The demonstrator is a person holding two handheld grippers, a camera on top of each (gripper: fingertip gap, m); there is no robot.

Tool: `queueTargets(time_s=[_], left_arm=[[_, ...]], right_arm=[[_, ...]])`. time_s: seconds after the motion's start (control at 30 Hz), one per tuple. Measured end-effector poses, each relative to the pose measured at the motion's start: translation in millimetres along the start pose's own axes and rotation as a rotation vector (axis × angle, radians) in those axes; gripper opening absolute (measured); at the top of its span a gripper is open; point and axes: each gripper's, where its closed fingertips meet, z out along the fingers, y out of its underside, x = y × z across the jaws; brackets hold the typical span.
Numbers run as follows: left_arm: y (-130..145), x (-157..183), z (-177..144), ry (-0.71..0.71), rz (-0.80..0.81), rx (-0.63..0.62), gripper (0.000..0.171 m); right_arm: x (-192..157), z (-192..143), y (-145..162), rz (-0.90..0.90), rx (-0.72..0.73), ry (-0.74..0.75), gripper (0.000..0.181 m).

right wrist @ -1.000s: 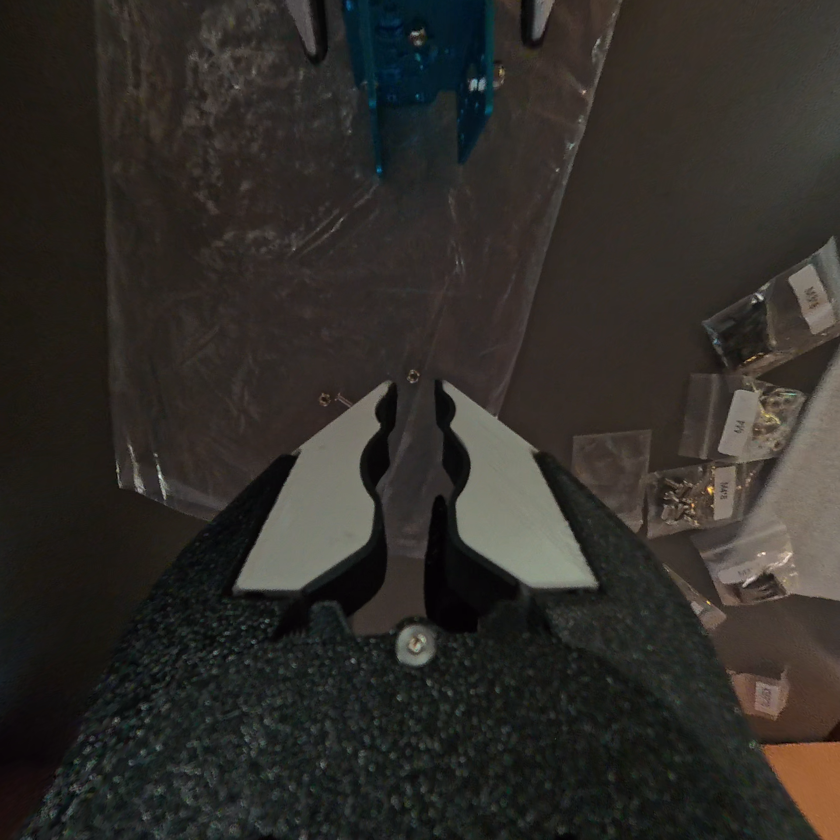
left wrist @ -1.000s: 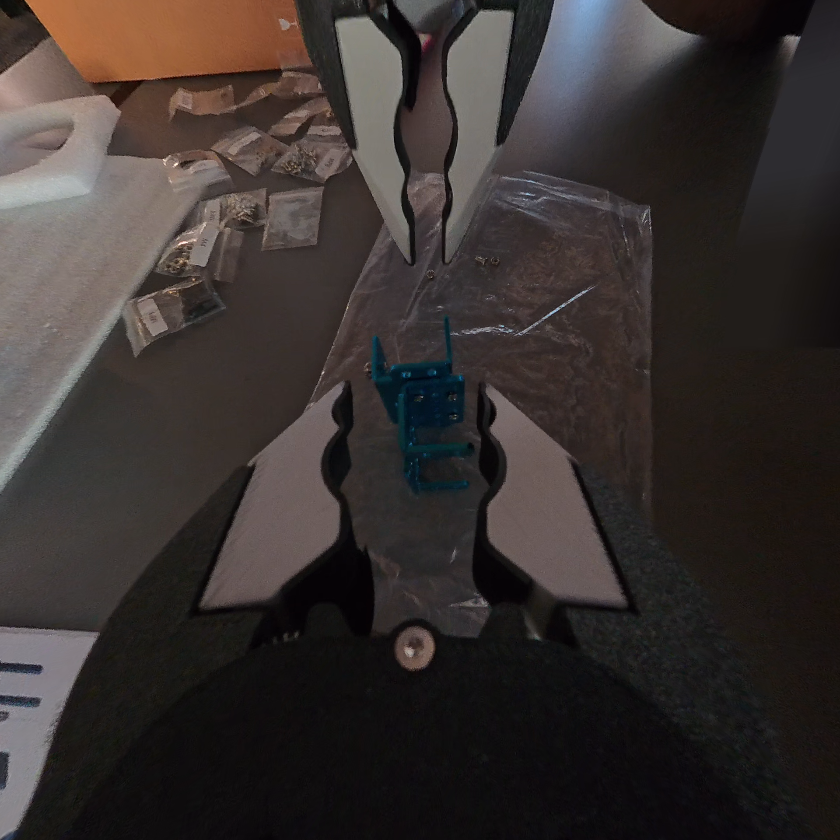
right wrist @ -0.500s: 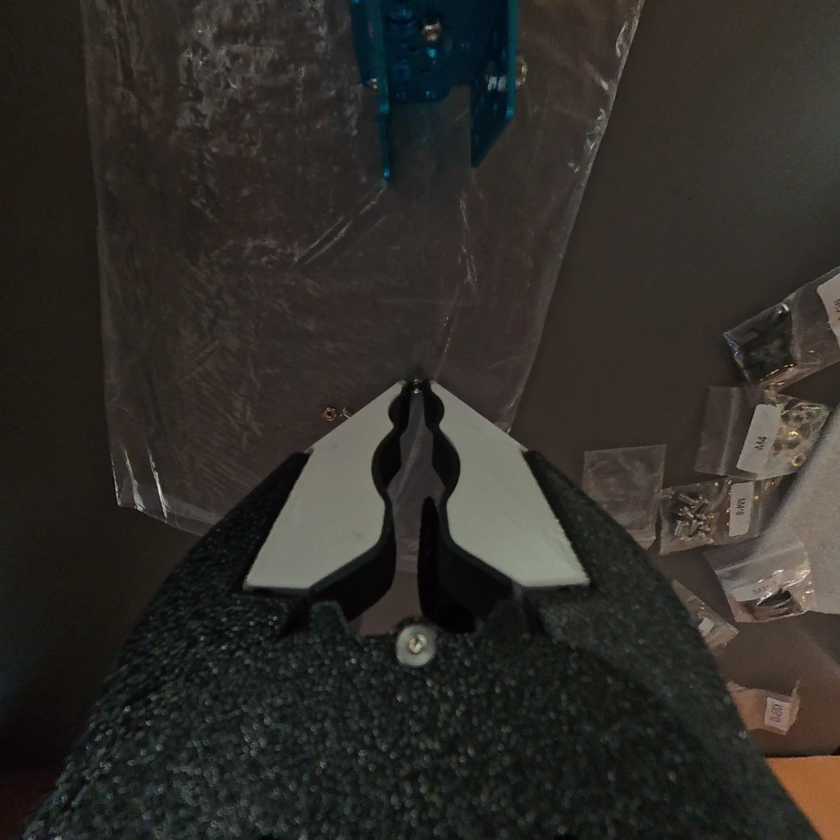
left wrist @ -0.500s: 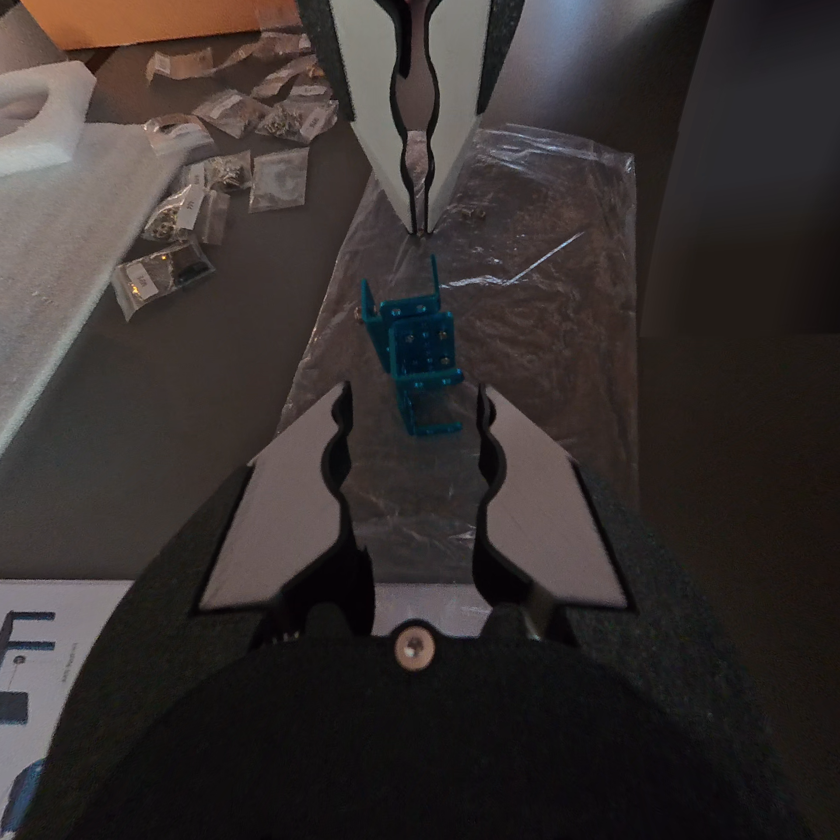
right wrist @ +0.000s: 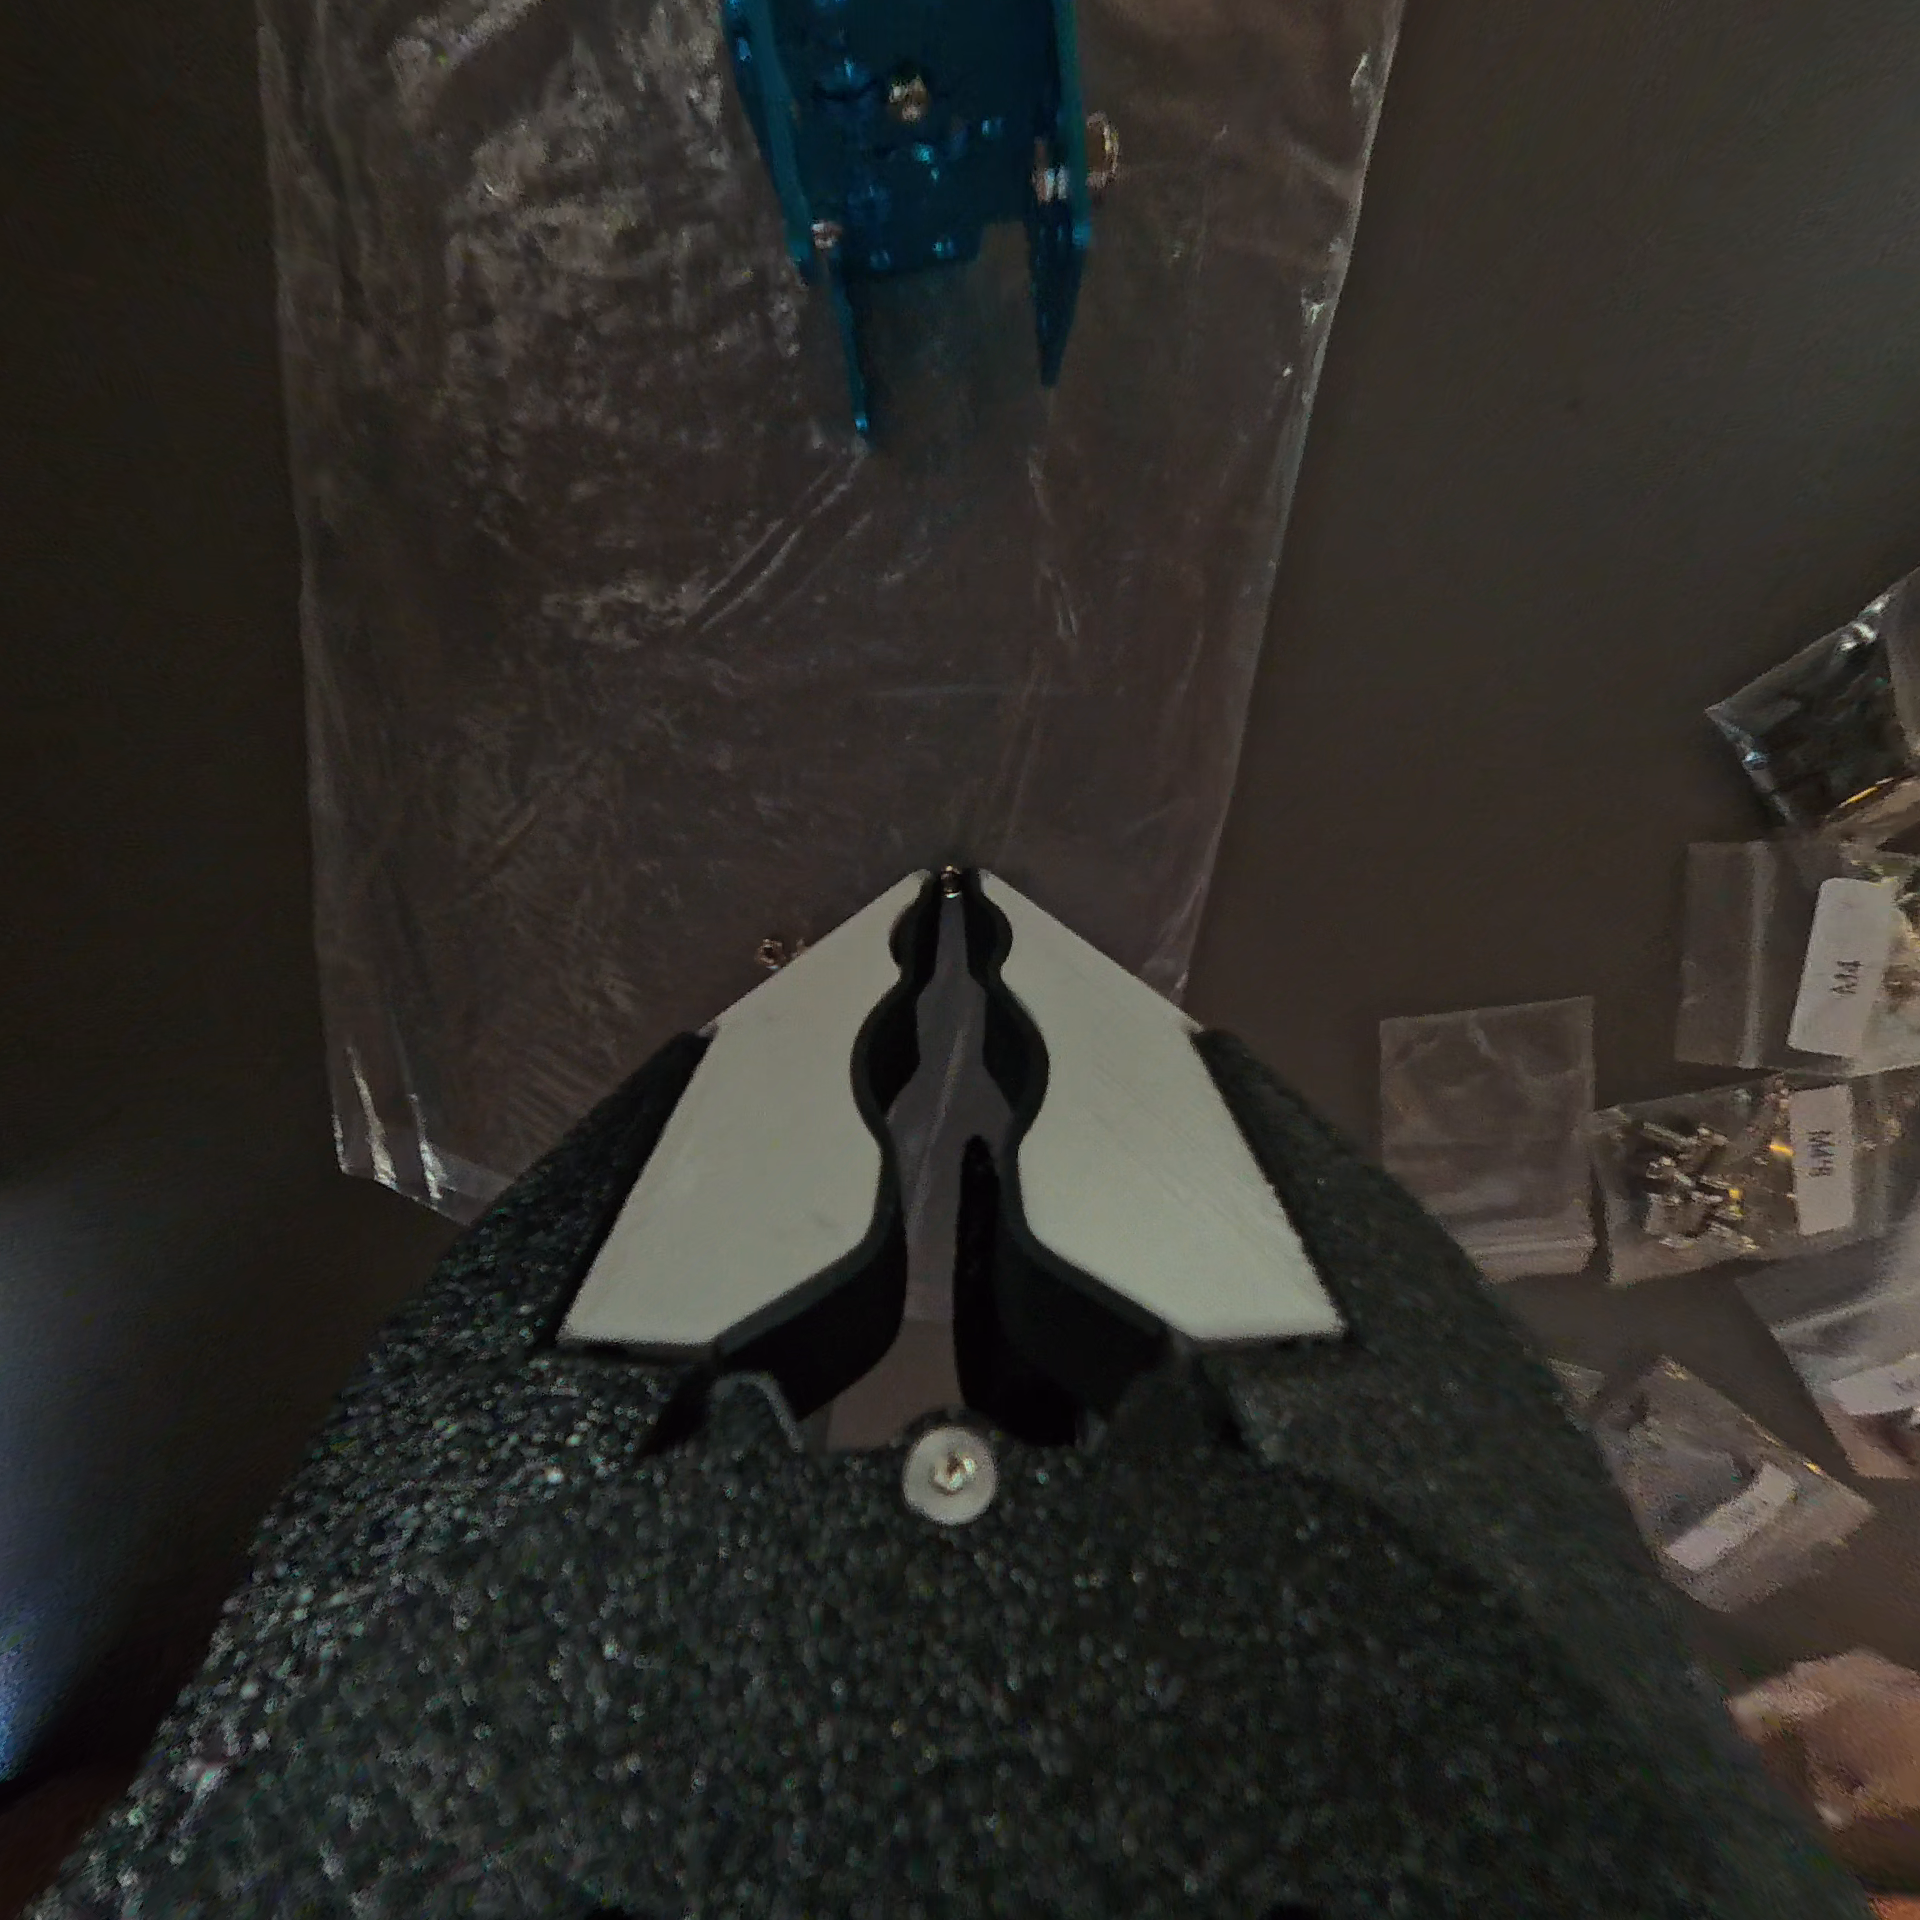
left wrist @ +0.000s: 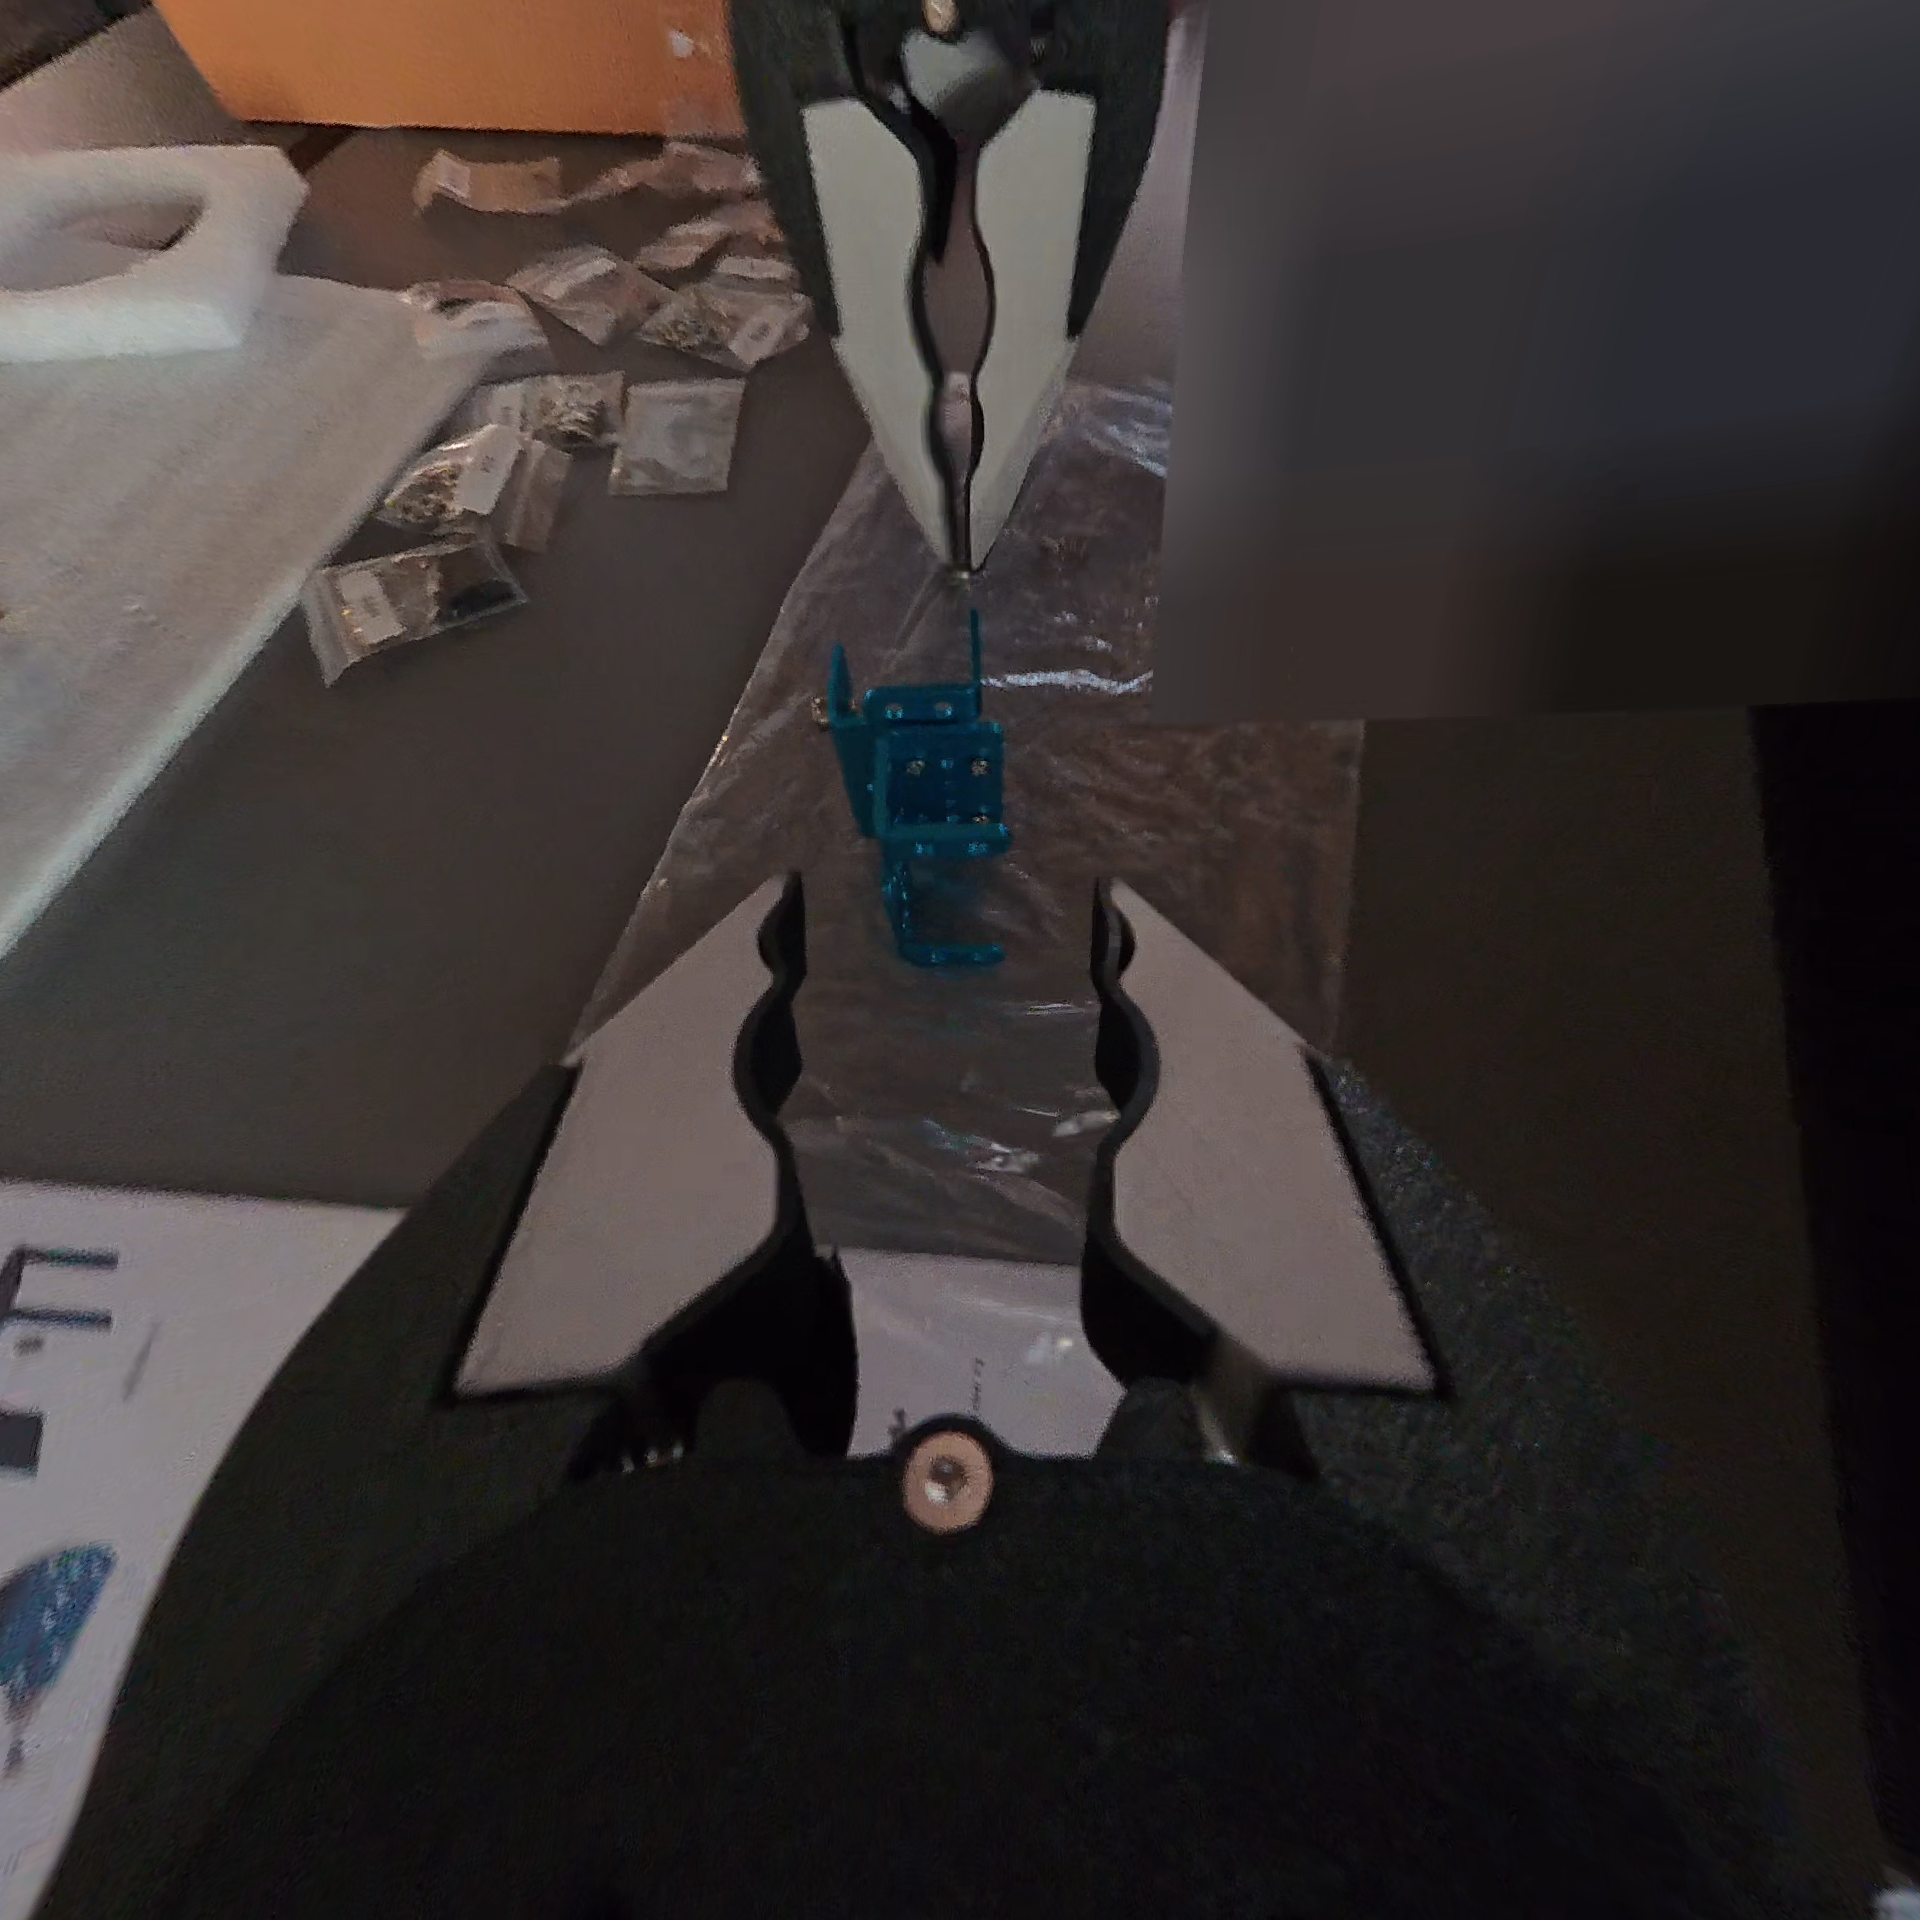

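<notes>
A blue metal bracket assembly (left wrist: 925,810) stands on a clear plastic sheet (left wrist: 1195,831) on the dark table. My left gripper (left wrist: 948,883) is open and empty, its tips just short of the bracket's near end and either side of it. My right gripper (right wrist: 951,878) is shut, its tips pinching a small screw (right wrist: 950,883) down at the sheet (right wrist: 623,623). It also shows in the left wrist view (left wrist: 961,561), just beyond the bracket. The bracket shows at the top of the right wrist view (right wrist: 914,156). Another loose screw (right wrist: 771,949) lies left of the right fingers.
Several small bags of hardware (left wrist: 582,416) (right wrist: 1766,1164) lie beside the sheet. White foam (left wrist: 135,436) and an orange box (left wrist: 447,62) are at the far left. A printed paper sheet (left wrist: 135,1403) lies near left. A blurred patch covers the upper right. There is about 15 cm between the tips of the two grippers.
My right gripper has closed on the small screw at the sheet. My left gripper has drawn back, so the blue bracket is no longer between its fingers.
</notes>
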Motion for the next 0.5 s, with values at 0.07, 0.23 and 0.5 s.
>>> queueTargets(time_s=[0.07, 0.23, 0.5], left_arm=[[-8, -1, -14, -0.09, -0.083, 0.045, 0.056], [-21, 32, -16, -0.264, -0.274, 0.179, 0.055], [-9, 36, 6, -0.514, -0.436, 0.108, 0.053]], right_arm=[[0, -4, -3, 0.021, 0.055, -0.009, 0.0], [4, -12, 4, 0.07, 0.079, 0.018, 0.002], [-1, -4, -3, 0.085, 0.038, 0.051, 0.013]])
